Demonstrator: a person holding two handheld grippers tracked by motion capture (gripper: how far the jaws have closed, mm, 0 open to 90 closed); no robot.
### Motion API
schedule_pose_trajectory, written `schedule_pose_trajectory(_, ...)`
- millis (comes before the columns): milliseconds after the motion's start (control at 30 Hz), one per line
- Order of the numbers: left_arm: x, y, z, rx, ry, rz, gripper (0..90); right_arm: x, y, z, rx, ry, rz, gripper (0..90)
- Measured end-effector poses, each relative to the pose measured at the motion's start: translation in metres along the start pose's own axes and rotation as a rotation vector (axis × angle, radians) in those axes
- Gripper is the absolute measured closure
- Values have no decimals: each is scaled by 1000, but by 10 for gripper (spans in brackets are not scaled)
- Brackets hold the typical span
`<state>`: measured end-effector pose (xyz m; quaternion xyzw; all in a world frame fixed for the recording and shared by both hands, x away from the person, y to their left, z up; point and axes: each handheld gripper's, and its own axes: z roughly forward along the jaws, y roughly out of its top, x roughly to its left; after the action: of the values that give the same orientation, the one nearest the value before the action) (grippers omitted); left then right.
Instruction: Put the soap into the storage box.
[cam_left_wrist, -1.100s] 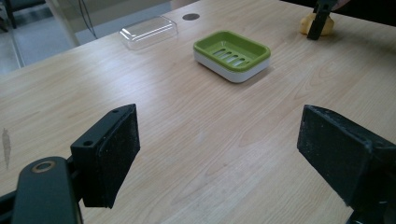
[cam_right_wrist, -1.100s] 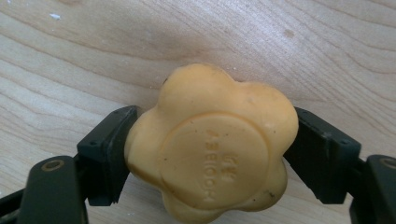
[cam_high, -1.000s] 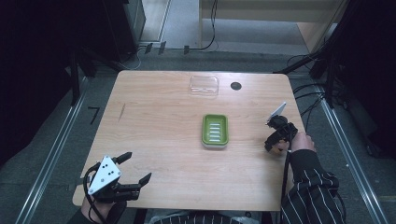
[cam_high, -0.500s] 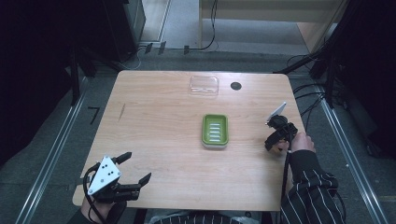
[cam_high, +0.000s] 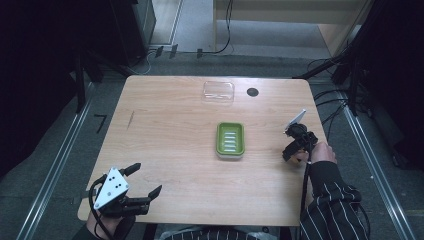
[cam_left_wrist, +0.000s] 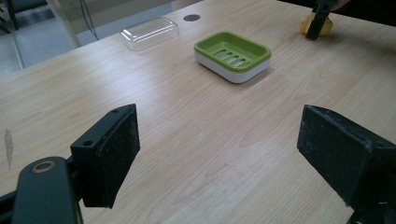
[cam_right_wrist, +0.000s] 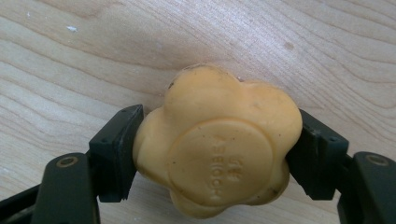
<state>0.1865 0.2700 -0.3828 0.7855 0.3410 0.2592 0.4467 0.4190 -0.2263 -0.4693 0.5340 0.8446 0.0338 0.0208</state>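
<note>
A yellow flower-shaped soap (cam_right_wrist: 219, 144) lies on the wooden table (cam_high: 170, 130) near its right edge. My right gripper (cam_right_wrist: 219, 119) is shut on it, one black pad pressed against each side. From the left gripper view the soap (cam_left_wrist: 306, 24) shows far off, with the right gripper (cam_left_wrist: 320, 21) standing on it. In the high view the right gripper (cam_high: 292, 149) points down at the table, to the right of a green soap dish (cam_high: 230, 140). My left gripper (cam_high: 148, 177) rests at the table's front left corner, open with nothing between its pads (cam_left_wrist: 119, 154).
The green slotted soap dish (cam_left_wrist: 232, 53) sits on a white base at mid-table. A clear plastic lid (cam_high: 218, 92) lies near the far edge, beside a round black hole (cam_high: 252, 92). Bare wood stretches between the left gripper and the dish.
</note>
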Motion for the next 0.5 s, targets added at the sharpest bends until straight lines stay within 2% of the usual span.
schedule_pose_trajectory(300, 0, 0, 0, 2, 0, 3, 136, -1, -1, 2, -9, 17, -9, 270)
schedule_pose_trajectory(400, 0, 0, 0, 1, 0, 3, 136, -2, -1, 2, -2, 12, -15, 206)
schedule_pose_trajectory(467, 0, 0, 0, 1, 0, 0, 136, -3, -2, 1, 5, 14, -11, 208)
schedule_pose_trajectory(500, 0, 0, 0, 0, 0, 2, 135, -3, -3, 1, 13, 18, 0, 253)
